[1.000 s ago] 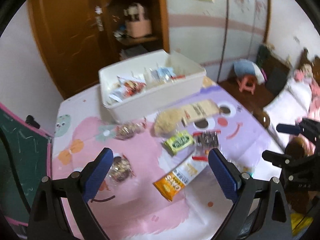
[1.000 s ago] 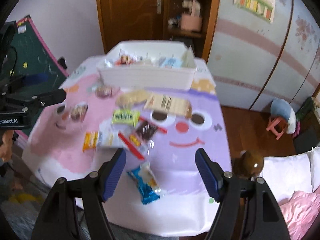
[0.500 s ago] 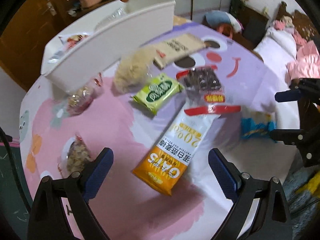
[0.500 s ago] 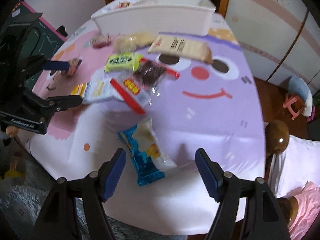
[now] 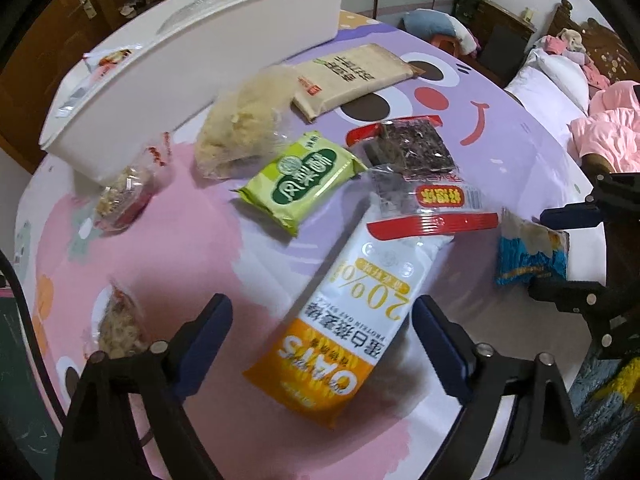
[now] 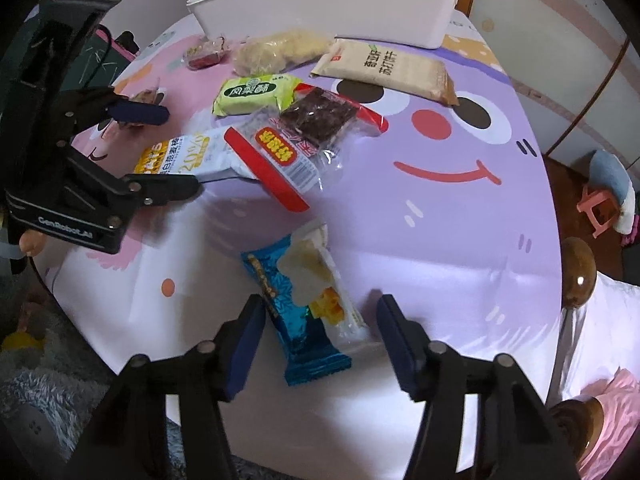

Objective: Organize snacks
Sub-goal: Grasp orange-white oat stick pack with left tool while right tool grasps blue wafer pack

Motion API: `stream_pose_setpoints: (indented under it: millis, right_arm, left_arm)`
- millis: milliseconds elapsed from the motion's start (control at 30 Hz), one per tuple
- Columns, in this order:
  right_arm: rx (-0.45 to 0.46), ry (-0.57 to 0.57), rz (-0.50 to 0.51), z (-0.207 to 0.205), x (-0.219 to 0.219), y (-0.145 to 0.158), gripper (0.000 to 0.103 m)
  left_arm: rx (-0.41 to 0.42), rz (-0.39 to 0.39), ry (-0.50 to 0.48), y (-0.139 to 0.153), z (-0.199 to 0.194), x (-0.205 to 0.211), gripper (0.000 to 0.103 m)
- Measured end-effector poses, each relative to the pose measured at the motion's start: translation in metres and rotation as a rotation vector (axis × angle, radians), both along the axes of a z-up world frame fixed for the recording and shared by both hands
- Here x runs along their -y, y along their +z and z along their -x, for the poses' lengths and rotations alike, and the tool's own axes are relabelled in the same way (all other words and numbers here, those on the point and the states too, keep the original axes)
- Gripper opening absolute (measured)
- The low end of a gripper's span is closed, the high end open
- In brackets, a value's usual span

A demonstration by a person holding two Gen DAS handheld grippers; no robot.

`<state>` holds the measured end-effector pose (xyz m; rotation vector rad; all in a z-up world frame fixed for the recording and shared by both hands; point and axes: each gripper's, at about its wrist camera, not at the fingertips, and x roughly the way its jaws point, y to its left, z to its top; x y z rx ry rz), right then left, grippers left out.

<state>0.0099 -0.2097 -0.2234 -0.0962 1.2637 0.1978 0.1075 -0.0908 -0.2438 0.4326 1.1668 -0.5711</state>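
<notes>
A: Tongs, both pairs, over the snacks. My left tongs (image 5: 320, 344) straddle the lower end of the oat bar packet (image 5: 344, 320), which lies flat on the tabletop (image 5: 168, 248); the jaws have just been closing a little but stand wide, pads clear of the wrapper. My right tongs (image 6: 320, 336) bracket the blue wafer packet (image 6: 308, 312) near the tabletop's front edge; their jaws have just been closing too, yet gaps remain on both sides.

B: And how will each handle?

A: Both look light, thin and crinkly, so I judge them slippery and liable to buckle. I would pinch each across its narrow width, near the middle, gently. The white bin (image 6: 320, 4), already holding some snacks, waits at the far side.
</notes>
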Motion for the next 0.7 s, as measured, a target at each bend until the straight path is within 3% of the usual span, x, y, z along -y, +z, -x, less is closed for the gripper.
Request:
stream_pose_setpoints:
  millis: [67, 200, 333, 467, 700]
  right_arm:
    - [0.004, -0.002, 0.007, -0.001, 0.001, 0.000, 0.050]
    - [0.011, -0.014, 0.004, -0.003, 0.003, 0.001, 0.041]
    - [0.012, -0.020, 0.002, -0.004, 0.003, 0.003, 0.036]
    - [0.009, -0.021, 0.004, -0.005, 0.002, 0.002, 0.034]
    - [0.016, -0.012, 0.002, -0.004, 0.000, 0.005, 0.031]
  left_arm:
    - [-0.019, 0.010, 0.001, -0.004, -0.001, 0.003, 0.078]
    - [-0.004, 0.017, 0.004, -0.005, 0.000, 0.011, 0.073]
    - [0.009, 0.033, 0.018, -0.003, 0.007, 0.012, 0.045]
    - [-0.003, 0.064, 0.045, -0.002, 0.015, 0.007, 0.038]
    - [-0.053, 0.157, 0.133, 0.000, 0.037, -0.008, 0.036]
